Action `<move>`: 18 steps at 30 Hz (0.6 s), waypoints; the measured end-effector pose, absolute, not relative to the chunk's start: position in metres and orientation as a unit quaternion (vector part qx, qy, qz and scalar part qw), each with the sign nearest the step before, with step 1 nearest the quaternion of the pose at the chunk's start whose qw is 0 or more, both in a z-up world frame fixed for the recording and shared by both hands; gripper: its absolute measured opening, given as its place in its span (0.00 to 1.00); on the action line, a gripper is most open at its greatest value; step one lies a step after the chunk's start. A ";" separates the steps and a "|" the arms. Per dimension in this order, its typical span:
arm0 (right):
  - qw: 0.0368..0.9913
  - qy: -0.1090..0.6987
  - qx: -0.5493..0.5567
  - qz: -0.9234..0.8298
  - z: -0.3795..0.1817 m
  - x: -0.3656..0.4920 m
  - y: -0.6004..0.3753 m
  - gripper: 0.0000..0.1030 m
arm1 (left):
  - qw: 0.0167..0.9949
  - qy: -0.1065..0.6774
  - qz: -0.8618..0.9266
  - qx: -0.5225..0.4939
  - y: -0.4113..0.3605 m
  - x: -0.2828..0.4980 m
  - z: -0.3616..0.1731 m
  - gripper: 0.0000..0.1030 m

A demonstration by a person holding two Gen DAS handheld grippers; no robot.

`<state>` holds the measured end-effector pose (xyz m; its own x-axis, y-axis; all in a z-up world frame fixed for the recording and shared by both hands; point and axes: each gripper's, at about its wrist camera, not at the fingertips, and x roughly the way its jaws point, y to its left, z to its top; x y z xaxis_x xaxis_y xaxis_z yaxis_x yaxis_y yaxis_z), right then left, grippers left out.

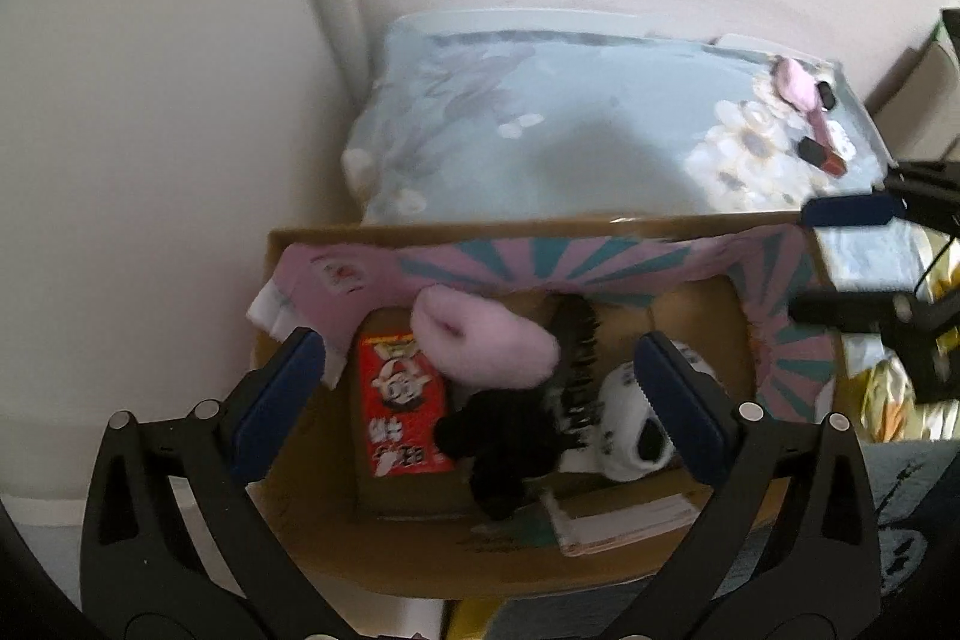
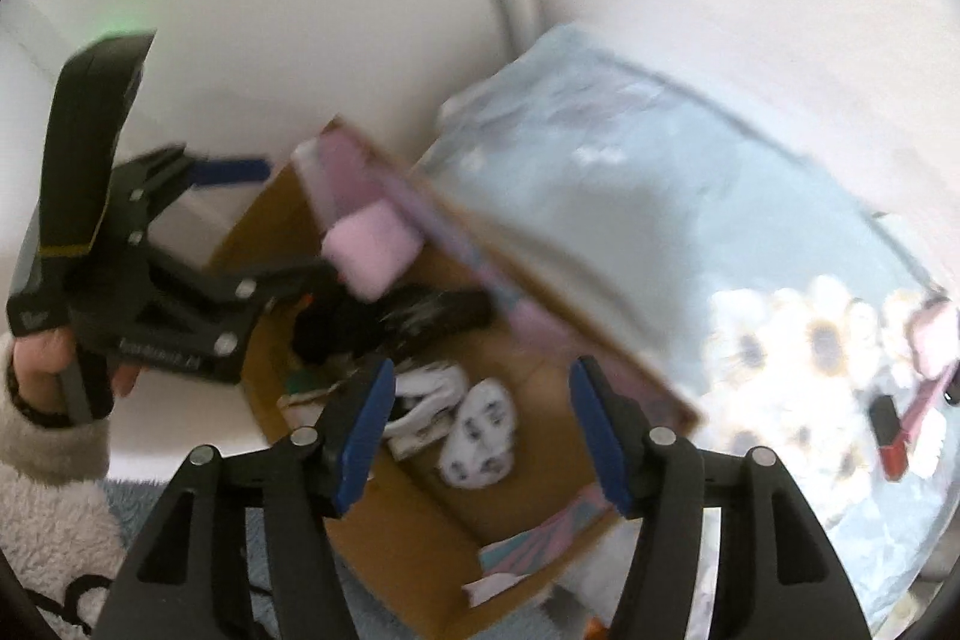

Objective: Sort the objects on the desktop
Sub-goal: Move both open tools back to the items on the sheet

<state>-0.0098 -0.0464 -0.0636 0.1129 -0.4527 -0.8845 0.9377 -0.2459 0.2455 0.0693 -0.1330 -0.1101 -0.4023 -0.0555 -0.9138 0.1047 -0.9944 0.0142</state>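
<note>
Box sits below both your grippers, a cardboard one pushed up against the table's near edge, its inner walls lined with pink-and-teal striped paper. Your left gripper hangs over it with its jaws spread wide — nothing between the blue pads, nothing touching them. Under it, inside the box, lie a pink sock, a red packet flat on the bottom, a black fluffy thing just beside a black comb, and a white sock with dark marks partly behind the right finger.

Your right gripper is also above the box, jaws partly apart and empty; in the right wrist view the white socks show in the gap below, not held. That view is blurred. Your left hand, in a fleecy sleeve, grips its tool's handle at the left edge.

Beyond the box, the table wears a pale blue flowered cloth. Still out on it, at the far right corner, are a pink brush, a small black item touching it, and a black-and-red block — all well apart from the box.
</note>
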 end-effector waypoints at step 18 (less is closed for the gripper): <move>0.392 0.113 0.593 -0.695 -0.087 -0.132 0.131 0.56 | -0.087 -0.028 -0.860 0.502 0.006 -0.016 -0.063 1.00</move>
<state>-0.1324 0.1306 -0.0871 0.0100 -0.4109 -0.9116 0.6779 -0.6674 0.3082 -0.0157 0.0062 -0.0632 -0.4805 0.1210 -0.8686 -0.1777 -0.9833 -0.0386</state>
